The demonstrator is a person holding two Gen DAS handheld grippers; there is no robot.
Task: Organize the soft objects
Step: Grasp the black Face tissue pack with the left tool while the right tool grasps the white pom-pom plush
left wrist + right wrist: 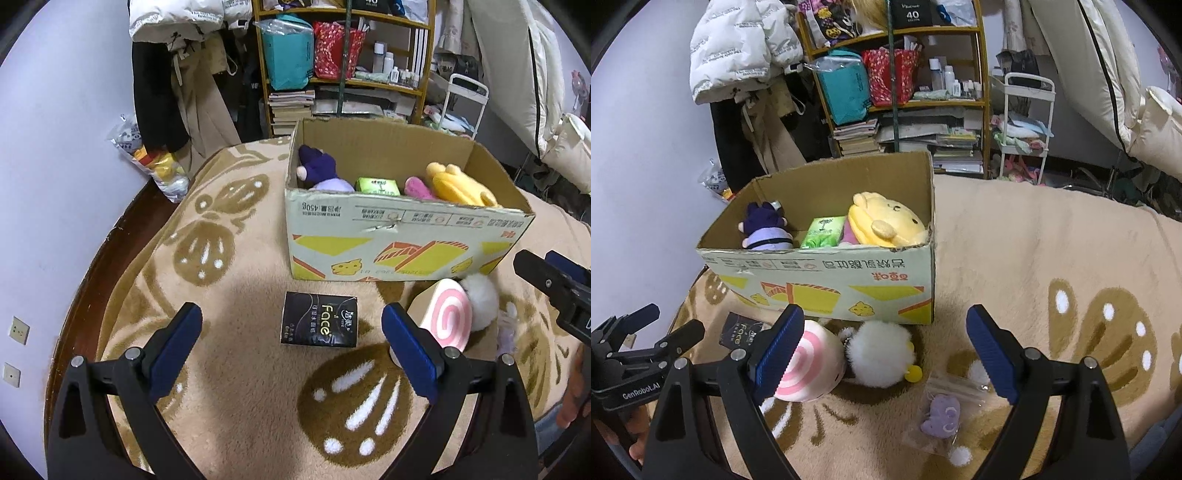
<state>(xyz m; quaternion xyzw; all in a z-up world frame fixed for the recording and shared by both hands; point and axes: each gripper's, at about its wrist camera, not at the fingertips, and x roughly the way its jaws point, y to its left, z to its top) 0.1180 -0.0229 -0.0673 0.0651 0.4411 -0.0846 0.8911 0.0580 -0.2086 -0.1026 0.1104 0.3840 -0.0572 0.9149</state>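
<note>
Both tools spread wide, gripping nothing: left tool (291,345) hangs over the black soft tissue pack (320,324), right tool (885,349) over the white fluffy pompom (880,353).

Still loose on the beige-and-brown plush blanket (1034,236), all just in front of the open cardboard box (827,291):
- tissue pack: light, squashy, slick film. Pinch across the short sides, mid-body.
- pink-swirl roll-shaped plush cushion (448,319): soft, springy, touching the pompom. Squeeze across the round body.
- pompom: near weightless, fur compresses a lot; close deep.
- small purple plush charm in a clear zip bag (942,410): bag likely slippery; grab the charm through it.

Already in the box: purple plush doll (764,230), green tissue pack (823,232), yellow plush bear (886,219).

Readable: "Face" on the black pack, "450g" upside down on the box, "GenRobot.AI" on the left tool's body.
</note>
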